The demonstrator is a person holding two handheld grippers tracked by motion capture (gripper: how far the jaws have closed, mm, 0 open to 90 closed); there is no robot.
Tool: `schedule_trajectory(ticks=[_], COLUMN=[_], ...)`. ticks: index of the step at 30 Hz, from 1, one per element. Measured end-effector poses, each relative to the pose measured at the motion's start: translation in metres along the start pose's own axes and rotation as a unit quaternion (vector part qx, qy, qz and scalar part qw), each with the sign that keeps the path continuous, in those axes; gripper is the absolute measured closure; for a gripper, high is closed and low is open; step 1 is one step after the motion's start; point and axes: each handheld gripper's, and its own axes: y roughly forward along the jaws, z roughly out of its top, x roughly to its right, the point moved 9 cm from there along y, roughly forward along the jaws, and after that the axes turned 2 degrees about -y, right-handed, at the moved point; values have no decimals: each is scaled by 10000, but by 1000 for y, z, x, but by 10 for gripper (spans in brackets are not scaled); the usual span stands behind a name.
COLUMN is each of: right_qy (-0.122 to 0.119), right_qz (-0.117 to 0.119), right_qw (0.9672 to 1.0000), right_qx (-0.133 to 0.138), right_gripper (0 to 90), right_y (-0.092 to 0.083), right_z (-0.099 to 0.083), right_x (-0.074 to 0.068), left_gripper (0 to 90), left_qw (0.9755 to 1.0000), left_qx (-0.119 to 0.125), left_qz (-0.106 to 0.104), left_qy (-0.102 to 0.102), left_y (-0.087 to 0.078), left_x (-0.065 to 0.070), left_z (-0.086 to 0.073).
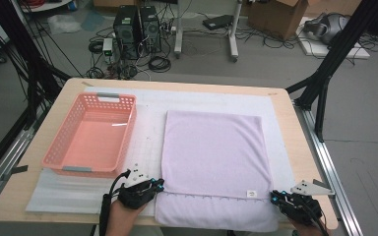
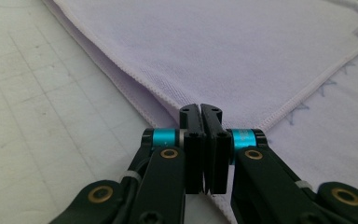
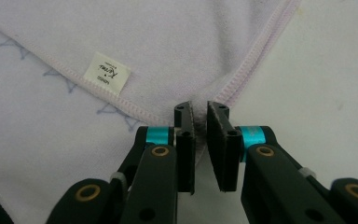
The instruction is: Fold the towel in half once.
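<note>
A lilac towel point(image 1: 211, 147) lies folded on the white mat, its upper layer ending short of the near edge. My left gripper point(image 1: 160, 186) is at the upper layer's near-left corner. In the left gripper view the jaws point(image 2: 200, 109) stand pressed together on that corner of the towel point(image 2: 237, 56). My right gripper point(image 1: 274, 196) is at the near-right corner. There the jaws point(image 3: 199, 109) are nearly together, with the towel point(image 3: 168, 56) bunched up between the pads. A small white label point(image 3: 106, 70) is sewn on the hem just left of them.
A pink plastic basket point(image 1: 128, 142) stands on the left of the wooden table point(image 1: 285, 113), close to the towel's left edge. The white gridded mat point(image 1: 147, 123) lies under both. Black frame struts rise at the table's left and right sides.
</note>
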Motion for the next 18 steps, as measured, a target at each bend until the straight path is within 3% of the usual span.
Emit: schedule_trajectory(ticks=[3,12,13,15,18], right_qy=[33,117,108,197,287], right_qz=[17,35,33,-41,-36], right_qw=[10000,9998,9997,9994,9981], right_qx=[60,182,198,288,536], right_gripper=[864,871,861,720,721], right_y=[-1,-8,-9,-11,-14], right_z=[1,3,3,5,12], right_x=[0,0,0,0,0], left_gripper=[877,878,878,877,877], left_qw=[9999,9993,9992,9990,9989], left_qx=[94,221,246,256,254], left_qz=[-67,-181,-190,-222,-237], left_qy=[-105,-249,-268,-296,-316], left_y=[-4,-12,-12,-13,-12], left_x=[-1,3,4,4,4], left_z=[2,2,2,2,1])
